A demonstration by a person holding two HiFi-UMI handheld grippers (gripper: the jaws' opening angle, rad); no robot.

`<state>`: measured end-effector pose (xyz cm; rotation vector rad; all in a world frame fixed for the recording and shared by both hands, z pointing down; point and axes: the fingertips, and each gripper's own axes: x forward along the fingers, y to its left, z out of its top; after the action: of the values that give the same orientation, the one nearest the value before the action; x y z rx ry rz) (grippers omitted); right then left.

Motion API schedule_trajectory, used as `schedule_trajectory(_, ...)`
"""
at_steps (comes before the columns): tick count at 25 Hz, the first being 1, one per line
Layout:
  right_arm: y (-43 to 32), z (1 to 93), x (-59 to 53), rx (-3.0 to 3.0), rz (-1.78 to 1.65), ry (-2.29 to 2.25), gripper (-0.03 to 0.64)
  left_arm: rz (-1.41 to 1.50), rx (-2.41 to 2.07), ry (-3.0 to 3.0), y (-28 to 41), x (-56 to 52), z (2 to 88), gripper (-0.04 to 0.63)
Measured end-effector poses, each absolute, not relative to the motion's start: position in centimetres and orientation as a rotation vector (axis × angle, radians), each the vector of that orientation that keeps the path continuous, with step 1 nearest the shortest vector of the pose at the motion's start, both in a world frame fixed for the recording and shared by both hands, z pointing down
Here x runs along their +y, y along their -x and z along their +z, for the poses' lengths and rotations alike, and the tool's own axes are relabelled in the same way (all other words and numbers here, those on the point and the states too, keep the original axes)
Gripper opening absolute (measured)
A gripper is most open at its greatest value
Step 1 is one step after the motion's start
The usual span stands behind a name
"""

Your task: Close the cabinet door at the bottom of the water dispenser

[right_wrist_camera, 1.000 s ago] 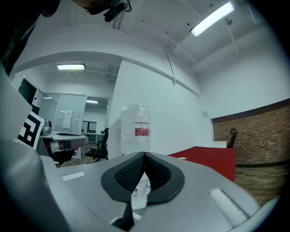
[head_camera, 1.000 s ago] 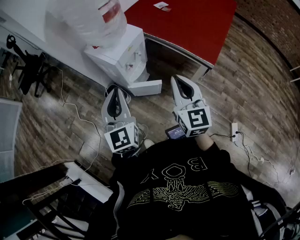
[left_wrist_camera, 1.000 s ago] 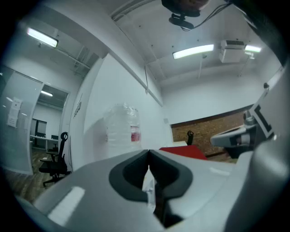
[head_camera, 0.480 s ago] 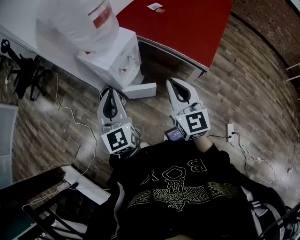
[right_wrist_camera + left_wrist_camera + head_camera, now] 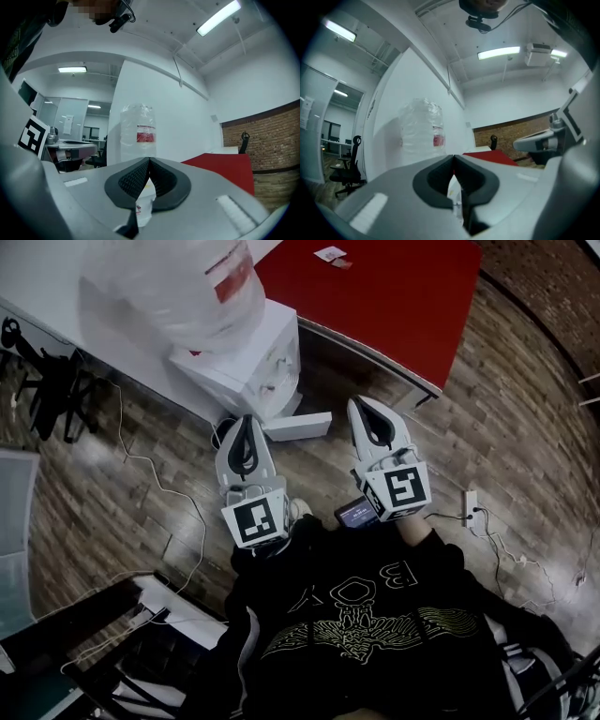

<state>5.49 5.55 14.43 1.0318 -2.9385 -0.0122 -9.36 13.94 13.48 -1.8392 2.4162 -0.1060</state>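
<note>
The white water dispenser [image 5: 251,360] stands on the wooden floor with a clear bottle [image 5: 178,282] on top. Its bottom cabinet door [image 5: 300,426] stands swung open, a white panel sticking out to the right at floor level. My left gripper [image 5: 247,420] is shut and empty, its tips just left of the door. My right gripper [image 5: 361,403] is shut and empty too, a short way right of the door's free end. The left gripper view looks past the shut left gripper [image 5: 453,157] to the bottle [image 5: 423,126]. The right gripper [image 5: 149,160] likewise faces the bottle [image 5: 138,133].
A red table [image 5: 394,287] stands right behind the dispenser, one leg near the door. Cables [image 5: 155,465] trail over the floor at left, and a power strip [image 5: 469,502] lies at right. An office chair [image 5: 52,381] is far left, a dark rack [image 5: 84,634] at bottom left.
The head view has swung a little, and both grippers sit slightly further right in the picture. Their distance to the open door looks about the same. Both stay shut.
</note>
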Motion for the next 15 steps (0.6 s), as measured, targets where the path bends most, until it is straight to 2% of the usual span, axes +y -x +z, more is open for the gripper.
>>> schedule_trajectory(10,-2.3,12.2,3.4,-3.032,0.066,-1.094,0.000,-0.007,2.407,1.863,12.8,11.8,13.0,0.006)
schedule_trajectory(15,-1.6,11.7,1.1,-3.149,0.126,-1.021,0.000,-0.090,2.345,1.867,11.7,8.2,13.8,0.006)
